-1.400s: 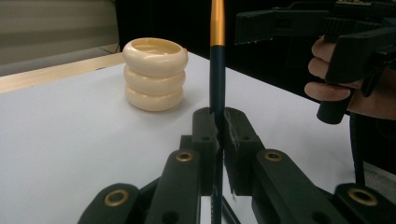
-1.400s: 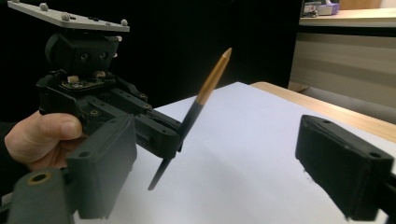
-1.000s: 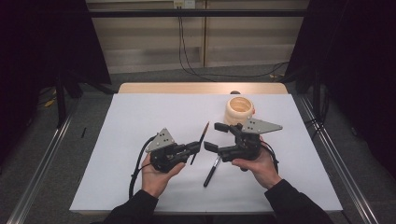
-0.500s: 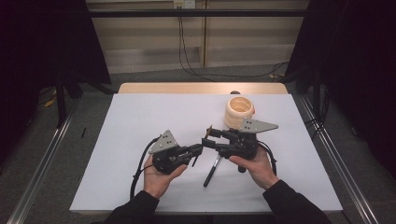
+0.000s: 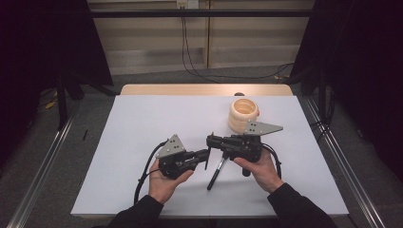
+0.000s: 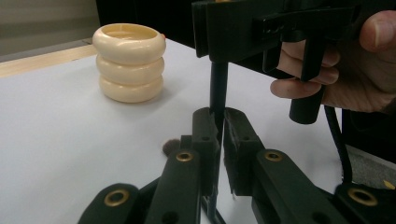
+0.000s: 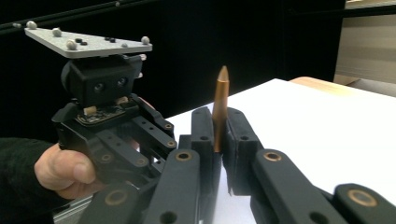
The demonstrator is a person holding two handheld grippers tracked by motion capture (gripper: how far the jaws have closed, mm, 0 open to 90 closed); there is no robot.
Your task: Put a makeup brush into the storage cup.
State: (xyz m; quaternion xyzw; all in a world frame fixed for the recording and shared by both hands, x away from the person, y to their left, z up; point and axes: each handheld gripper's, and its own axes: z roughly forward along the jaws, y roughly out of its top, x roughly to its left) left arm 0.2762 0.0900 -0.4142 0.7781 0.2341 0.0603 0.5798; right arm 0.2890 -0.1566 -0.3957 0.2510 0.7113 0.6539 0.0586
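My left gripper [image 5: 206,156] and my right gripper [image 5: 210,140], whose jaws have just been closing, both pinch the thin stick [image 7: 220,105] at mid-frame, maybe a brush, so I pull slowly and straight.

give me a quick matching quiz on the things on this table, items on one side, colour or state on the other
1. cup
2. stick
3. pen
4. table

a. white top
b. copper pointed tip, upright
c. cream, ringed
d. black, lying flat

Pairs: 1-c, 2-b, 3-d, 4-a
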